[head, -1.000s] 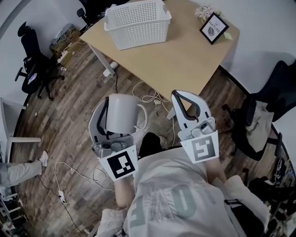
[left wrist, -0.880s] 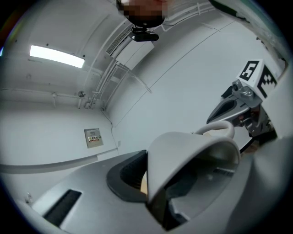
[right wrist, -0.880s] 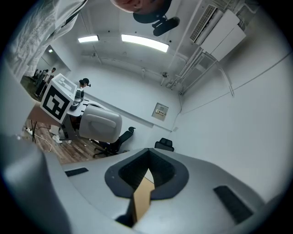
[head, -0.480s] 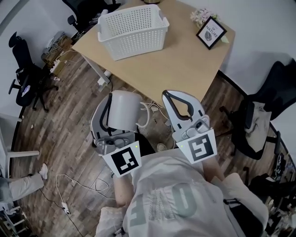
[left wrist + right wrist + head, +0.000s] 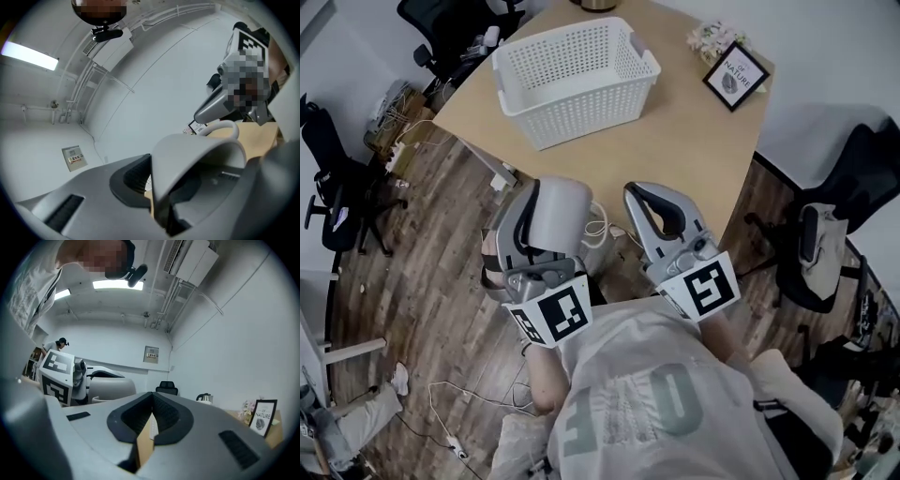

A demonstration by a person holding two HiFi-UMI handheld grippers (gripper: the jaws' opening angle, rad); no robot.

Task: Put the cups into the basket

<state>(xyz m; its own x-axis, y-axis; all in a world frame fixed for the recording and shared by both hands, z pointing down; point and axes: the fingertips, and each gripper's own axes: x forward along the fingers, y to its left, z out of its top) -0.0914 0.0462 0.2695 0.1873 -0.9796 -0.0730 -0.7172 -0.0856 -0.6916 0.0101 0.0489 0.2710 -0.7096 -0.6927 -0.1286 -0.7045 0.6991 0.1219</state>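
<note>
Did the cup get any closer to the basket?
Yes. The cup in the left hand-held gripper has come nearer the white basket on the table.

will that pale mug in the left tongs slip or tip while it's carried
The pale, smooth-walled mug looks rigid and glossy, so it could slide in the left tongs, which seem to pinch its wall. Its loop handle sticks out sideways, so it may twist. Tilted with nothing spilling, it's probably empty and light.
</note>
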